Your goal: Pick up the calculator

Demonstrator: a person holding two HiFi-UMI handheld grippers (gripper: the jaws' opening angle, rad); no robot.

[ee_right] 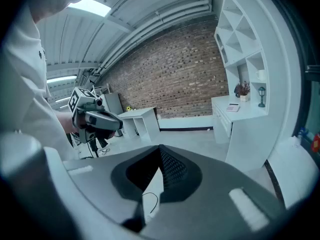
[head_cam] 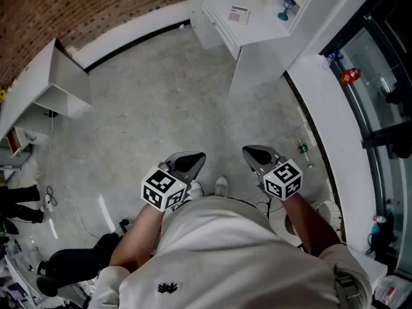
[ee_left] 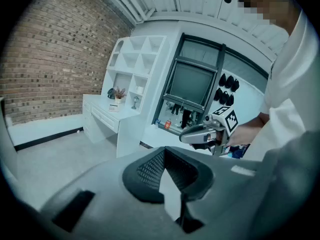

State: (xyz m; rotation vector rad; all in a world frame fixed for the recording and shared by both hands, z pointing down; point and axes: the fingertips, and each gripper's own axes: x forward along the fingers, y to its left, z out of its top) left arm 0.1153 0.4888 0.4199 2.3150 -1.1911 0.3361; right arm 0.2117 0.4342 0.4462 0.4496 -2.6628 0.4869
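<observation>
Left tool [head_cam: 195,160], right tool [head_cam: 255,153] above floor [head_cam: 161,95], jaws together; calculator [head_cam: 239,14] on far desk [head_cam: 261,29].

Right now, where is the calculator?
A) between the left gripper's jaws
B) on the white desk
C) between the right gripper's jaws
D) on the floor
B: the calculator lies on the desk, well away from the left gripper and right gripper, which are both shut on nothing.

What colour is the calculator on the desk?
Mostly white. The calculator on the desk shows best in the head view.
</observation>
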